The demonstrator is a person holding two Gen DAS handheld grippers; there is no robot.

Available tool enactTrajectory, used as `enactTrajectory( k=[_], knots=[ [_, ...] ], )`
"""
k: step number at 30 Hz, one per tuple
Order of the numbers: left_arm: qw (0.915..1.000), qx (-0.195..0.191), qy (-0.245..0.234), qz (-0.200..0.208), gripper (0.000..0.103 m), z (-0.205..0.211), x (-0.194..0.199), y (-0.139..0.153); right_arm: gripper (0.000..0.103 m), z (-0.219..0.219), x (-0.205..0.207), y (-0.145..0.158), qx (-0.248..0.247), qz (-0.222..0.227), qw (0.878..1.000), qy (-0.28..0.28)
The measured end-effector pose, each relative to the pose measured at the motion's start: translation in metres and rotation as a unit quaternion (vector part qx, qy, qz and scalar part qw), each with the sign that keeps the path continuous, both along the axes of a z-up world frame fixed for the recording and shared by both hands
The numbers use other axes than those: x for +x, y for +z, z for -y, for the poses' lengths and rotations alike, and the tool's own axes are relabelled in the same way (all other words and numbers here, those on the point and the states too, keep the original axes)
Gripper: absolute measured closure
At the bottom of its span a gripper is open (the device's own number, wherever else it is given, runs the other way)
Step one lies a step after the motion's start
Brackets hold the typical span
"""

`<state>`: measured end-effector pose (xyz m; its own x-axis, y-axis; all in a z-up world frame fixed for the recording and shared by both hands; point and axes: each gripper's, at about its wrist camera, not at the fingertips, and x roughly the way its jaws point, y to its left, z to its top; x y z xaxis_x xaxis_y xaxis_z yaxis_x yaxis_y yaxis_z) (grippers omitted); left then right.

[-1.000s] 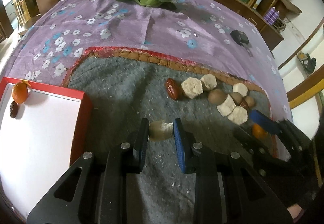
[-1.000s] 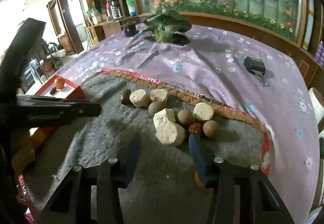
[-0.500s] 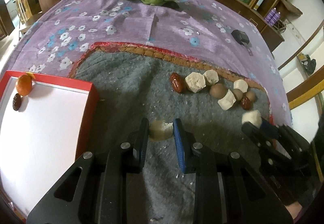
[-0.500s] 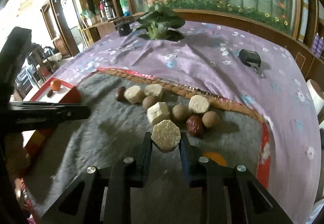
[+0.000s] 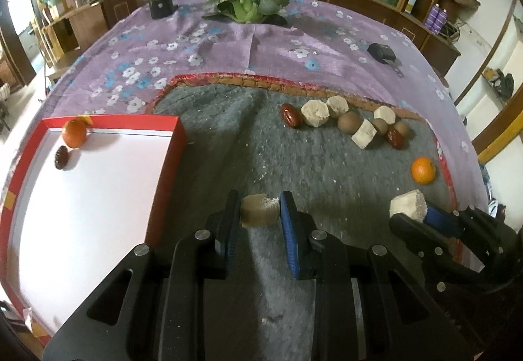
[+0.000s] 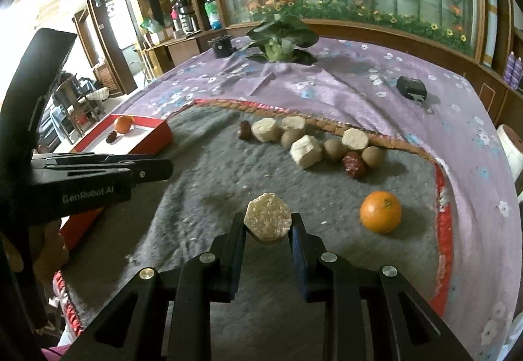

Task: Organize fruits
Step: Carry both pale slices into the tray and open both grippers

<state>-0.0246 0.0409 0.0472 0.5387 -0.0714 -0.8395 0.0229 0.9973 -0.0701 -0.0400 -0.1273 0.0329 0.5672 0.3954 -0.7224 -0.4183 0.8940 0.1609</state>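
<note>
**Fruit sort: early stage, two pieces in transit**

Done so far: the red tray (image 5: pixel 178 145) at the left of the grey mat (image 5: pixel 228 139) holds just two items, an orange (image 5: pixel 74 133) and a dark date (image 5: pixel 61 157), both in its far corner. The rest of its white floor is bare.

In hand:
- Left gripper (image 5: pixel 260 214): narrow, pads pressed on a pale cake (image 5: pixel 259 210), lifted above the mat just beside the tray's near edge.
- Right gripper (image 6: pixel 268 225): its jaws have just been closing and now pinch a hexagonal pale cake (image 6: pixel 268 221), held clear of the mat, well apart from the tray.

Left on the mat, right wrist view:
- Pale cakes: four, counting the cube-shaped one (image 6: pixel 305 151).
- Round brown fruits (image 6: pixel 372 156): three.
- Red dates: two, one at the left end of the row (image 6: pixel 245 129), one at the right (image 6: pixel 354 164).
- Orange: one (image 6: pixel 380 211), lying apart, near the mat's red border.

Judgement: most of the job remains. Ten pieces lie unsorted, two are being carried, two are placed. Whether the pale cakes count as fruit I cannot tell.
</note>
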Motion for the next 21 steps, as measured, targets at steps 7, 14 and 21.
enactTrajectory(
  k=[7, 14, 21],
  knots=[
    [0.9997, 0.007, 0.001, 0.022, 0.079, -0.008, -0.016, 0.012, 0.077, -0.016, -0.01, 0.01, -0.004, 0.008, 1.0, 0.009],
    [0.9991, 0.008, 0.013, 0.04, 0.079, -0.021, -0.026, 0.021, 0.077, -0.031, -0.016, 0.021, -0.007, 0.02, 1.0, 0.017],
    [0.9975, 0.018, 0.032, 0.06, 0.079, -0.04, -0.036, 0.032, 0.077, -0.057, -0.019, 0.034, -0.011, 0.034, 0.998, 0.042]
  ],
)
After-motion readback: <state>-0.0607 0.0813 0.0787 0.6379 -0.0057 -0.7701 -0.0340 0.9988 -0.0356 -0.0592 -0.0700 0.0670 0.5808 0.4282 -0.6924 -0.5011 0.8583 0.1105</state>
